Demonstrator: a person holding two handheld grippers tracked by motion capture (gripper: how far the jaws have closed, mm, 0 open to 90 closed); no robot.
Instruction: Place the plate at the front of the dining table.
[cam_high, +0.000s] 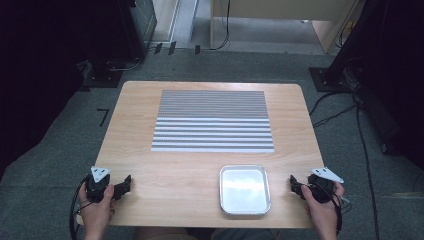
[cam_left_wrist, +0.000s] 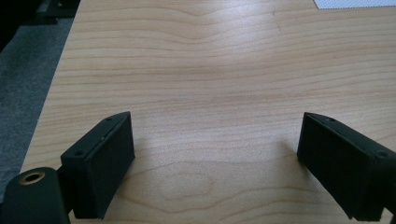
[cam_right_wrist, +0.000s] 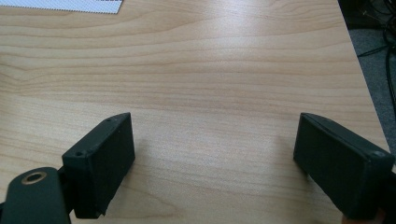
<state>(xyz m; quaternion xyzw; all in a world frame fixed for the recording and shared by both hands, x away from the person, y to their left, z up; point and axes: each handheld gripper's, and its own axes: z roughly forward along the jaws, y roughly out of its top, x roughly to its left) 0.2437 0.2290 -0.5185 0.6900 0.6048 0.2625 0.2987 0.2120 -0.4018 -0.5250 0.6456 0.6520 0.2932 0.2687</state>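
Your left gripper (cam_high: 122, 186) rests at the near left corner of the tabletop (cam_high: 175, 175), held in your left hand (cam_high: 96, 207), with the grey three-cornered plate (cam_high: 100, 173) on top. Its jaws are spread wide with nothing between them; in the left gripper view (cam_left_wrist: 215, 163) you see bare wood grain in the gap and ahead of it. A corner of the striped mat (cam_left_wrist: 355, 3) shows far ahead of those jaws and off to their right, while the grey carpet floor (cam_left_wrist: 23, 79) runs along their left side beyond the tabletop edge.

Your right gripper (cam_high: 296, 187) sits at the near right corner, gripped by your right hand (cam_high: 322, 210), and carries its own grey plate (cam_high: 327, 174). Its jaws are also spread wide and hold nothing. In the right gripper view (cam_right_wrist: 212, 161) bare tabletop lies between and ahead of the jaws, a corner of the striped mat (cam_right_wrist: 60, 5) shows far ahead to their left, and the floor with dark cables (cam_right_wrist: 380, 56) lies to their right.

The silver metal tray (cam_high: 245, 189) lies flat near the front edge, between your two grippers, nearer the right jaws than the left, and apart from both. It looks empty. The grey-and-white striped mat (cam_high: 213, 121) lies flat in the middle of the tabletop, well ahead of both pairs of jaws and just beyond the tray, not touching it.
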